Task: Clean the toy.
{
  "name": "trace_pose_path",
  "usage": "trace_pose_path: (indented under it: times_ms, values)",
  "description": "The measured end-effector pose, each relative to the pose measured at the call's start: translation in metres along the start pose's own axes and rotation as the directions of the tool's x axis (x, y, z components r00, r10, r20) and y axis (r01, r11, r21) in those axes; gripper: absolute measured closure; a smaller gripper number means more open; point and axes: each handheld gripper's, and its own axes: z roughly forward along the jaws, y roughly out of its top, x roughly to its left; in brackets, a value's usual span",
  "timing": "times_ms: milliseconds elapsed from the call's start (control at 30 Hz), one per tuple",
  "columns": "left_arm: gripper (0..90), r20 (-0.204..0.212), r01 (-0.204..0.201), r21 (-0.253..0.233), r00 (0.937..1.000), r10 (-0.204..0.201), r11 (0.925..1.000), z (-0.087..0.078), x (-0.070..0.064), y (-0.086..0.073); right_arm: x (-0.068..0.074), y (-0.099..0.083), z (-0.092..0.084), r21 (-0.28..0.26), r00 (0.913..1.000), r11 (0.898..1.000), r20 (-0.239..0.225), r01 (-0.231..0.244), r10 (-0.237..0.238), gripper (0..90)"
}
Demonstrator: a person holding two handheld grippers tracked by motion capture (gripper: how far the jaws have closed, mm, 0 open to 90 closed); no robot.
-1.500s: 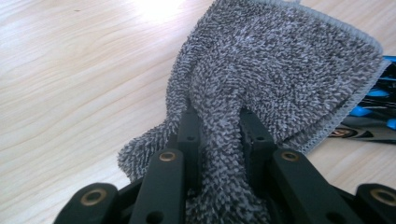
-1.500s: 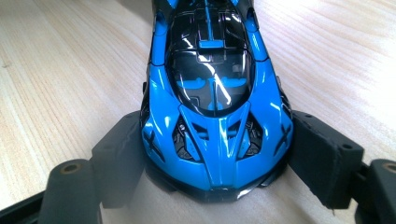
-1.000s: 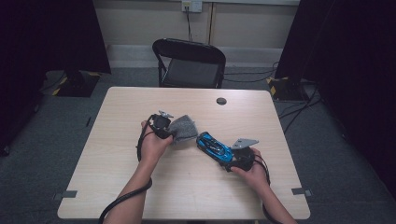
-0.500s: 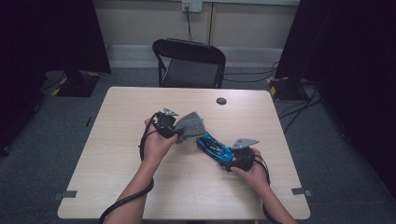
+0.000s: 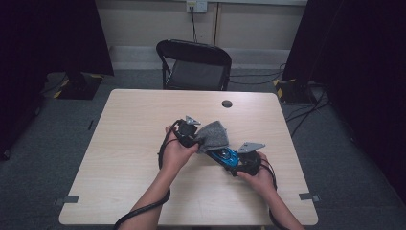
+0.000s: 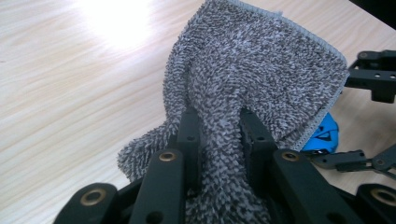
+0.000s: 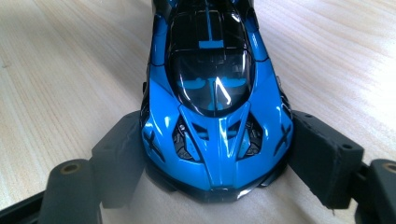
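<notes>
the left gripper [image 6: 218, 122] pinches a grey cloth [image 6: 261, 70] tight, just over the blue toy car [image 7: 215, 93] that the right gripper [image 7: 217, 154] clamps on the table [image 5: 124, 143]. wiping comes next: lower the cloth onto the car's roof.

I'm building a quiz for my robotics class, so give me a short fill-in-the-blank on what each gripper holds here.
1. The left gripper is shut on a grey ____.
2. The right gripper clamps a toy car whose body colour is ____.
3. The car rests on a ____ table.
4. Behind the table stands a black ____.

Missing words: cloth; blue; wooden; chair
</notes>
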Motion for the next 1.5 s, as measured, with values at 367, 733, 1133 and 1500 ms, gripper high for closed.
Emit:
trace_pose_path:
  times_ms: [367, 733, 1133, 1500]
  values:
    - [73.6, 0.033, -0.069, 0.025, 0.9971, 0.068, 0.9973, 0.016, -0.027, -0.001, 0.000, 0.000, 0.000, 0.000, 1.0000, 1.000, 0.000, -0.001, 0.001, 23.8]
    - [73.6, 0.044, -0.172, 0.080, 0.9846, 0.169, 0.9818, 0.033, -0.050, -0.006, 0.000, 0.000, 0.000, 0.001, 1.0000, 1.000, 0.001, -0.001, 0.001, 23.8]
    - [73.5, 0.055, -0.225, 0.097, 0.9738, 0.220, 0.9695, 0.038, -0.055, -0.012, 0.000, 0.000, 0.000, 0.000, 1.0000, 1.000, 0.000, -0.001, 0.001, 23.8]
    - [73.4, 0.025, -0.212, 0.101, 0.9773, 0.210, 0.9721, 0.038, -0.050, -0.011, 0.000, 0.000, 0.000, 0.000, 1.0000, 1.000, 0.000, -0.001, 0.001, 23.8]
